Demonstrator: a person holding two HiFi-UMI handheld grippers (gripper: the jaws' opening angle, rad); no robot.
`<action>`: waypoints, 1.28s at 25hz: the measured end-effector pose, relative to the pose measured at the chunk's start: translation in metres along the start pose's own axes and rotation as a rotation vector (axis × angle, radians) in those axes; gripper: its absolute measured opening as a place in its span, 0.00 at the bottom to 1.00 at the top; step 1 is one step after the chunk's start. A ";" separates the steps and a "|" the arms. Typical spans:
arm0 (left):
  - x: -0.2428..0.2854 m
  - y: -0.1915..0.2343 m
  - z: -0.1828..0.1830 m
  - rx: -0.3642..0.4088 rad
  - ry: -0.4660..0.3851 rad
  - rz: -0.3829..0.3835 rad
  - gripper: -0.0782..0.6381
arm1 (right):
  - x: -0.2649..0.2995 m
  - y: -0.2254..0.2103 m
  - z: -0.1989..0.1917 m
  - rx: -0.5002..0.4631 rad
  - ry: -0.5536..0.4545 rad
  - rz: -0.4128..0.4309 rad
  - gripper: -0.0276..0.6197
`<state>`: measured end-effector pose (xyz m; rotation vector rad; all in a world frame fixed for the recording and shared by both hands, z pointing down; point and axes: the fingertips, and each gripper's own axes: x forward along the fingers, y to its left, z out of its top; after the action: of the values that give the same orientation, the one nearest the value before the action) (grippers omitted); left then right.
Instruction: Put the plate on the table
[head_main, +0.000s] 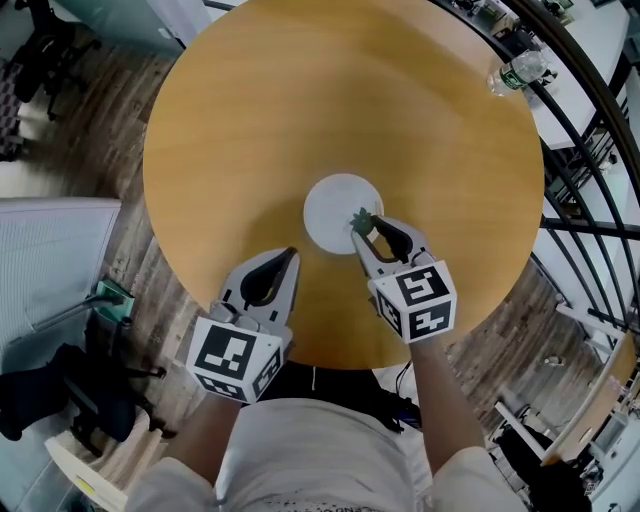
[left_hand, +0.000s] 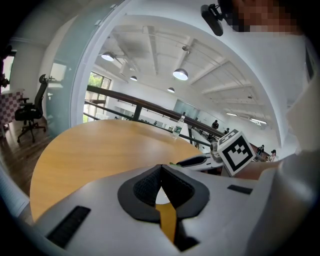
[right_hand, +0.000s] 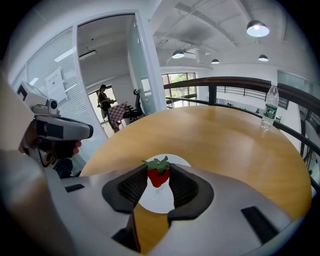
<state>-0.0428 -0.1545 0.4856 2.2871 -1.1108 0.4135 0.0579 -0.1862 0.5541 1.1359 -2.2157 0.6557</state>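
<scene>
Plate down on the table, strawberry held over it

The white plate (head_main: 330, 203) already lies flat near the middle of the round wooden table (head_main: 250, 110), so the plate step looks done. The right gripper (head_main: 368, 228) reaches in from the lower right of the head view to the plate's near edge, probably to set fruit on it. Its jaws stand partly apart and pinch a red strawberry (right_hand: 158, 176) by its sides, with the leafy top up and the plate showing below. Whether the berry touches the plate cannot be told. The left gripper (head_main: 289, 256) waits over the table's near edge, left of the plate and apart from it, jaws together with nothing between them. A water bottle (head_main: 518, 72) sits on the table's rim at upper right, well clear
</scene>
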 end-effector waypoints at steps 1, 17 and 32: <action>0.002 0.000 0.000 0.000 0.001 -0.001 0.14 | 0.002 -0.001 -0.001 -0.002 0.005 0.000 0.27; 0.011 0.009 -0.007 -0.012 0.018 0.000 0.14 | 0.040 -0.006 -0.023 -0.083 0.103 -0.035 0.27; 0.013 0.017 -0.014 -0.033 0.031 0.002 0.14 | 0.059 -0.008 -0.036 -0.104 0.164 -0.053 0.27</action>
<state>-0.0488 -0.1629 0.5095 2.2440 -1.0965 0.4266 0.0454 -0.2007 0.6205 1.0465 -2.0503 0.5824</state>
